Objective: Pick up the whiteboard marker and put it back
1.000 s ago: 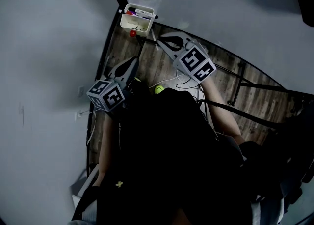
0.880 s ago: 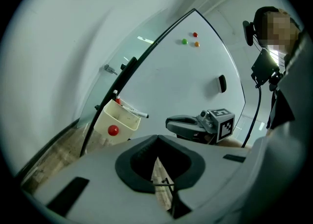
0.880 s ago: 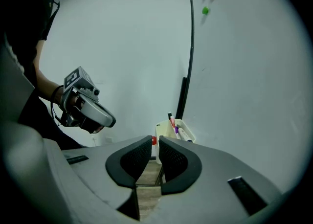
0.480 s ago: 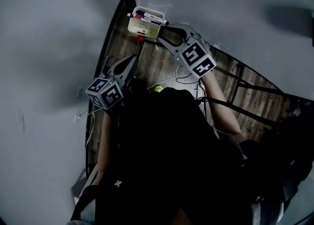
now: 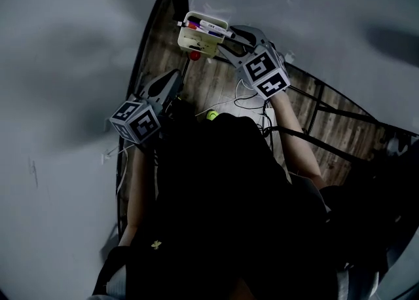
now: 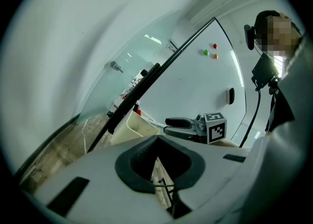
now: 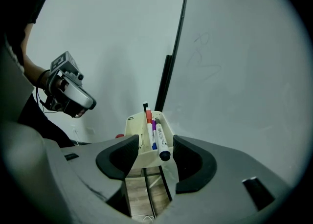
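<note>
A cream marker holder (image 7: 134,140) hangs at the foot of the whiteboard, with several markers in it. A whiteboard marker (image 7: 160,143) with a dark cap lies on top, its capped end sticking out between the jaws of my right gripper (image 7: 155,158). Those jaws have just been opening; they stand wide and the pads are off the marker. In the head view the right gripper (image 5: 230,40) is right beside the holder (image 5: 190,42). My left gripper (image 5: 171,80) hangs lower left of it, shut and empty.
The whiteboard's black frame bar (image 7: 172,56) runs up behind the holder. A red magnet (image 5: 195,56) sits just below the holder, with a green ball (image 5: 212,115) and white cables (image 5: 243,102) on the wooden floor. Coloured magnets (image 6: 210,52) and a black eraser (image 6: 230,96) are on the board.
My right gripper has moved up to the holder and its jaws have opened, leaving the marker lying on the holder. The left gripper has shifted a little.
</note>
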### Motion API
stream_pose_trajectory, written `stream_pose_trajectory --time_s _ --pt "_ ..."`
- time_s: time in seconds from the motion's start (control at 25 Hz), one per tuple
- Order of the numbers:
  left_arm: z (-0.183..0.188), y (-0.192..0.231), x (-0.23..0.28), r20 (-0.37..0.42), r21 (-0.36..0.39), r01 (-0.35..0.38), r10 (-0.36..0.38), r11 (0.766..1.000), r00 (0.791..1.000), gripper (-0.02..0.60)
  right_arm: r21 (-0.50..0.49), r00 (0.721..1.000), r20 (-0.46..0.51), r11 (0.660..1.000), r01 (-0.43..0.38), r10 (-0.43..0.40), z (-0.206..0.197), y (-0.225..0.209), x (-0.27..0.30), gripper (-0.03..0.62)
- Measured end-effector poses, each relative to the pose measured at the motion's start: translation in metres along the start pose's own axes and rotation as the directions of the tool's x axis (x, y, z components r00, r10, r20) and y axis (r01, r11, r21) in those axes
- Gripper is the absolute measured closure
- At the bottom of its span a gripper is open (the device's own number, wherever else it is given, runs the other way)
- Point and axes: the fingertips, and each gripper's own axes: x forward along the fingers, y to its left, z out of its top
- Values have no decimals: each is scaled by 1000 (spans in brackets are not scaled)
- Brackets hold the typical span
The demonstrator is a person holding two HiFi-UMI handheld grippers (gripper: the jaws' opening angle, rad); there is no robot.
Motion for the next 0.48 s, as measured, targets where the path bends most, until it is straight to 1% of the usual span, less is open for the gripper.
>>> stream_pose_trajectory --time_s 0.24,0.48 --pt "-1 13 -9 9 -25 -18 18 1000 1000 549 74 1000 -5 997 -7 8 -9 -8 12 368" --pt "-6 21 -19 16 -34 -47 47 998 999 549 135 1000 6 991 -14 13 -15 -15 18 368"
